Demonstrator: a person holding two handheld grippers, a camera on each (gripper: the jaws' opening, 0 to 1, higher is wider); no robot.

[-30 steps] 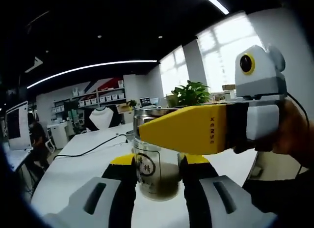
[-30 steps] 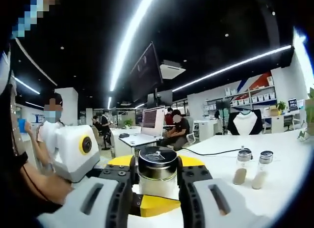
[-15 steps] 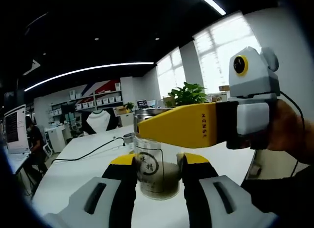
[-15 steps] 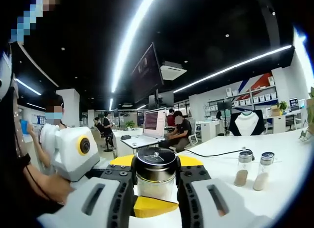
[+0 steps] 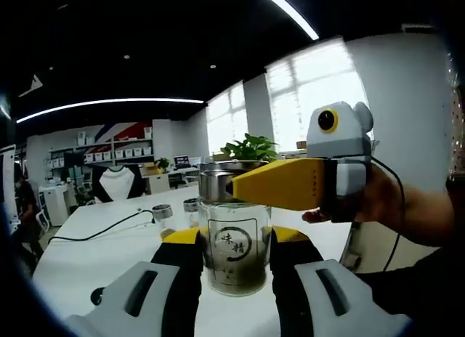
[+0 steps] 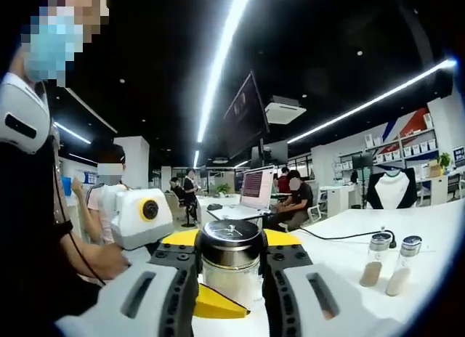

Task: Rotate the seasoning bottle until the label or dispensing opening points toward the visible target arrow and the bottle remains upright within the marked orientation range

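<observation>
Left gripper view, left to right: shelving and a white mannequin bust [image 5: 114, 183] far back, a black cable [image 5: 102, 232] running across the white table [image 5: 80, 261], and two small shakers [image 5: 163, 219] standing just beyond the left jaw. The left gripper [image 5: 236, 239] has both jaws pressed against the lower sides of the seasoning bottle [image 5: 234, 253], so it is clamped on the glass. The bottle stands upright on the table, a glass jar with a metal cap, dark seasoning filling the bottom, and a round printed label facing this camera. A potted plant [image 5: 247, 148] sits behind the cap. The right gripper [image 5: 232, 184] comes in from the right with a yellow jaw lying across the cap level, held by a hand [image 5: 392, 206].

Right gripper view, left to right: a person's dark torso close at the left edge, then the left gripper [image 6: 211, 304], whose yellow jaw tip is low beside the bottle. In the centre, the right gripper [image 6: 231, 261] has its jaws on both sides of the seasoning bottle [image 6: 231, 253] at the metal cap, touching it, closed on the cap. The cap top faces the camera; the glass body below is partly hidden. Behind are a laptop [image 6: 254, 195], seated people, and a hanging monitor [image 6: 243, 119]. On the white table [image 6: 429, 228] to the right are a black cable [image 6: 349, 235] and two shakers [image 6: 389, 258] side by side, well apart from the bottle. Target arrow: cannot tell.
</observation>
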